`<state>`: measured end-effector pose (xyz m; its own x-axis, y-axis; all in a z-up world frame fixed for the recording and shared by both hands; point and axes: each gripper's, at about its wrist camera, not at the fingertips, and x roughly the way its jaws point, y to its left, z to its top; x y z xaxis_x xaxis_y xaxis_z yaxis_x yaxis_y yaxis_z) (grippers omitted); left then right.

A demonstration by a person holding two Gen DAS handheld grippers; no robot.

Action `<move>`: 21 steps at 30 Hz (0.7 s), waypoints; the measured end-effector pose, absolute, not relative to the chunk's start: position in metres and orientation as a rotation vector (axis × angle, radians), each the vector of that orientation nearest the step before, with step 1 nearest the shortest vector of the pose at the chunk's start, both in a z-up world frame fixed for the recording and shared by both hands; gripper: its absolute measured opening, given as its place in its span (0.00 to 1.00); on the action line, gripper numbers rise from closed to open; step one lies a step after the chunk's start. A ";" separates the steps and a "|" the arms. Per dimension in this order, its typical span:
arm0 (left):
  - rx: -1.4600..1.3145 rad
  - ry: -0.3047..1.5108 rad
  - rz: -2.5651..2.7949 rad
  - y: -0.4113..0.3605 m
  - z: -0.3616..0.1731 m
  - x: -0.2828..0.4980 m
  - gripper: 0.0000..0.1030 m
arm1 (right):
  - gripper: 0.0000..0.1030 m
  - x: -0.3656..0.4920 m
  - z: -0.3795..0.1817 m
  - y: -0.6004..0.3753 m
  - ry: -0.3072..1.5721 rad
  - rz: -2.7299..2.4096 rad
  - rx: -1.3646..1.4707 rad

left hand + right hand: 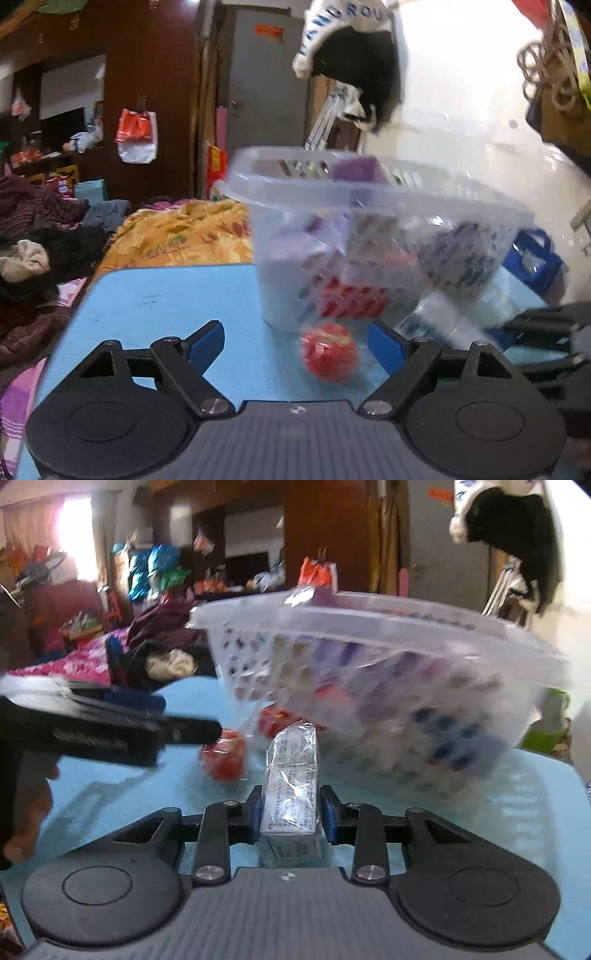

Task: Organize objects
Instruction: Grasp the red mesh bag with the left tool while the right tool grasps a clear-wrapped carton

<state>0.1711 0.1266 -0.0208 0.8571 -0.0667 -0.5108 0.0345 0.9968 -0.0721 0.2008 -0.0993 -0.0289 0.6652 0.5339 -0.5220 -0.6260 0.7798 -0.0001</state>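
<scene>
Table (155,306): light blue top, rounded near-left corner; left edge borders a bed strewn with an orange patterned blanket (184,236) and dark clothing (44,236). Bare blue surface on the left half; right half occupied.

Basket (369,192): clear perforated plastic, broad rim, tilted, standing on the table toward its right and far side. Holds mixed packets, purple, red and blue among them; contents blurred, not identifiable singly. In the right wrist view the basket (369,627) fills the upper middle and right, rim slanting down to the right.

Red wrapped ball (328,350): on the table just before the basket's near wall, in clear film. Lies between the fingers of the left gripper (297,345), nearer the right one; contact not discernible. Left fingers spread wide, grasping nothing. Same ball (223,757) seen beside the left gripper's tip in the right wrist view, with a second red piece (275,720) at the basket's base.

White box (291,794): film-wrapped, printed text, long axis pointing toward the basket, far end close under the basket's wall. Clenched on both sides by the right gripper (291,812), blue pads flat against its flanks.

Open room: bare table left of the ball and box; right of the box, a strip of table beneath the basket's overhang.

Background: brown wardrobe (147,74), grey door (266,74), hanging black-and-white garment (354,66).
</scene>
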 end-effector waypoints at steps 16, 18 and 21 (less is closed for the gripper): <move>-0.019 0.409 -0.068 0.094 -0.019 0.141 0.44 | 0.34 0.192 -0.020 -0.130 0.359 0.598 -0.088; -0.019 0.336 -0.080 0.091 -0.017 0.124 0.44 | 0.34 0.186 -0.020 -0.131 0.324 0.598 -0.096; -0.012 0.277 -0.076 0.090 -0.014 0.115 0.44 | 0.34 0.182 -0.019 -0.131 0.295 0.601 -0.102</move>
